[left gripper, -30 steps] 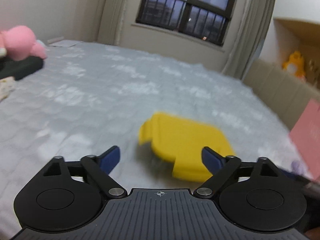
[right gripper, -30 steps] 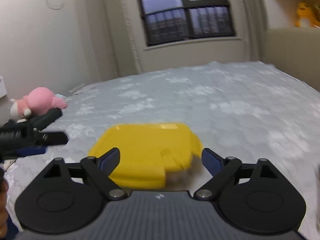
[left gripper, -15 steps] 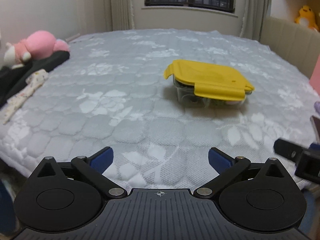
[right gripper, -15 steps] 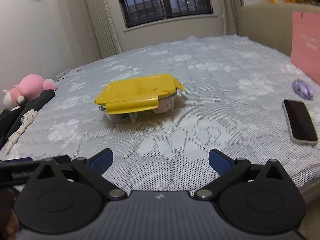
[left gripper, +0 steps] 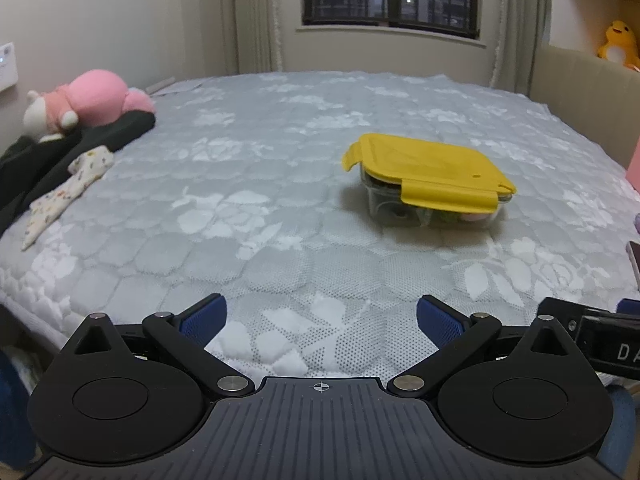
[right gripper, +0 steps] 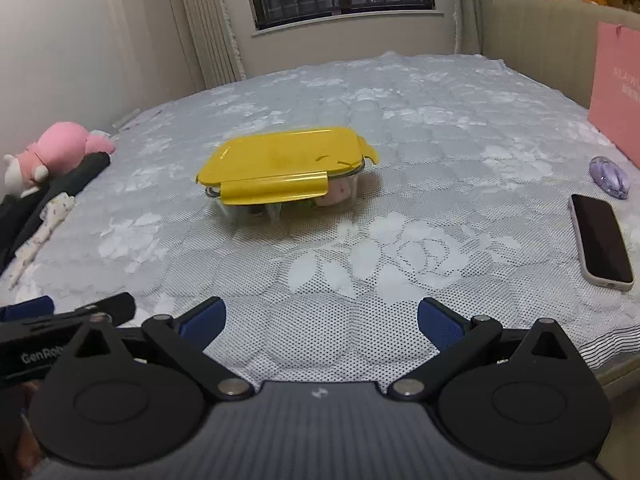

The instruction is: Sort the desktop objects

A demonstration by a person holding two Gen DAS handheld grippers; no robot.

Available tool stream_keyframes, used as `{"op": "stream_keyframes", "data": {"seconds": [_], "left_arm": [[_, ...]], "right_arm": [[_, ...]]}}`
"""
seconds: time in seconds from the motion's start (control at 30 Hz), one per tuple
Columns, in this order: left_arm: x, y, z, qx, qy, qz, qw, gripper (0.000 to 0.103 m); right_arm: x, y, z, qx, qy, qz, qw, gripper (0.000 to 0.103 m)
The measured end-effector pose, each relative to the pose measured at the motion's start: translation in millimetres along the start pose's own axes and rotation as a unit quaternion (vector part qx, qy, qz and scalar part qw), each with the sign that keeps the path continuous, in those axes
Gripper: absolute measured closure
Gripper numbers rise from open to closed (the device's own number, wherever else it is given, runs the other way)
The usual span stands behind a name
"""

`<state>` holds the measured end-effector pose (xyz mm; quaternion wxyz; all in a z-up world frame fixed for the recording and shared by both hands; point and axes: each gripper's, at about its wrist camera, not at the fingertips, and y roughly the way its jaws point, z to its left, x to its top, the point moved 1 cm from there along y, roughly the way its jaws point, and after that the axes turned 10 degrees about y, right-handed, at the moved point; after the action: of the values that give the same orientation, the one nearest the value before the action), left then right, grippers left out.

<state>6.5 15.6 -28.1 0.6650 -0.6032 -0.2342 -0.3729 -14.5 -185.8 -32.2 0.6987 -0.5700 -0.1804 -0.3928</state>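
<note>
Two tools spread empty, lidded container (right gripper: 280, 176) apart

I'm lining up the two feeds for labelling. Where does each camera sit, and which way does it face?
Left wrist: on the left gripper, low at the bed's near edge, facing the window; the right gripper shows at lower right.
Right wrist: on the right gripper, same edge, further right; the left gripper shows at lower left.
Shared: yellow-lidded container, pink plush, quilted bed.
</note>
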Motion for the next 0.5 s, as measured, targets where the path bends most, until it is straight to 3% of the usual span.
{"op": "stream_keyframes", "data": {"seconds": [0.5], "left_arm": [[11.5,5.8,-0.3,-0.019,-0.008,0.002,0.9998,0.0]], "right_arm": [[20.2,-5.0,12.1,-0.021,-0.022,-0.042,0.999,0.0]]}}
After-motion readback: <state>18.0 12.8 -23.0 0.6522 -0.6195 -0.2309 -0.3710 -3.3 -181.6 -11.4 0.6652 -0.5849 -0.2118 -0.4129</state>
